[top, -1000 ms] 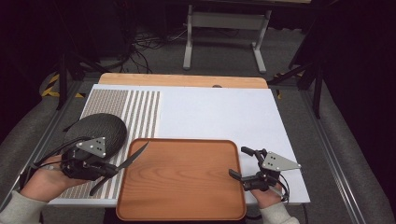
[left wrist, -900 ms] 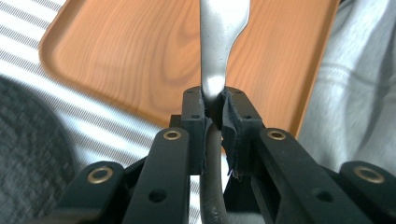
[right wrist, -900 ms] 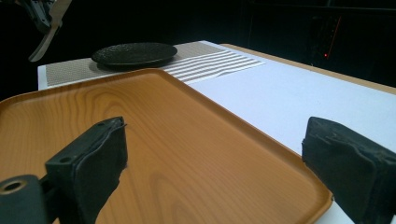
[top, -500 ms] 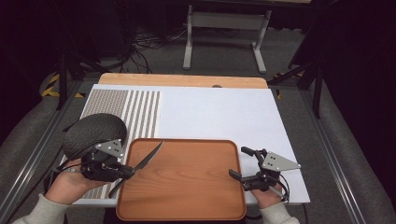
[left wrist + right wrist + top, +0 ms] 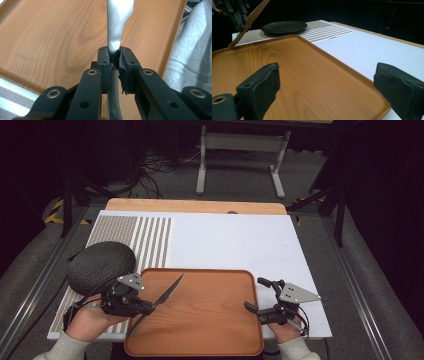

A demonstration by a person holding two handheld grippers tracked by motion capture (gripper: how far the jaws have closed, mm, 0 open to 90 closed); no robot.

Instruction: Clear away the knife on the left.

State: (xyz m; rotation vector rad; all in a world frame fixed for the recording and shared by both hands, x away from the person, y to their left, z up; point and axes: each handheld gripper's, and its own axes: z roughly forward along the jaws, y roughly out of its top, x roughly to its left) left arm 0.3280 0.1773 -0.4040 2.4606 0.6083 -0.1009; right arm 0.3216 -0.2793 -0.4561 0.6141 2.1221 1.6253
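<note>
My left gripper (image 5: 147, 307) is shut on a table knife (image 5: 167, 292), gripping it where handle meets blade. The knife hangs over the left part of a wooden tray (image 5: 210, 330), blade pointing up and right, dark handle trailing toward the tray's near left corner. In the left gripper view the jaws clamp the knife (image 5: 117, 27) with the tray (image 5: 50, 37) below. My right gripper (image 5: 255, 293) stands open at the tray's right edge, nothing between its jaws. From the right gripper view (image 5: 328, 75) I look across the tray (image 5: 294, 75) to the knife (image 5: 253, 15).
A black textured plate (image 5: 102, 265) lies on a striped placemat (image 5: 145, 237) just left of the tray, also seen as the plate (image 5: 284, 26) in the right gripper view. A white board (image 5: 235, 245) covers the table behind the tray. Dark floor and cables lie beyond.
My left gripper has carried the knife rightward, from over the striped mat to over the tray's left side. The right gripper has stayed still.
</note>
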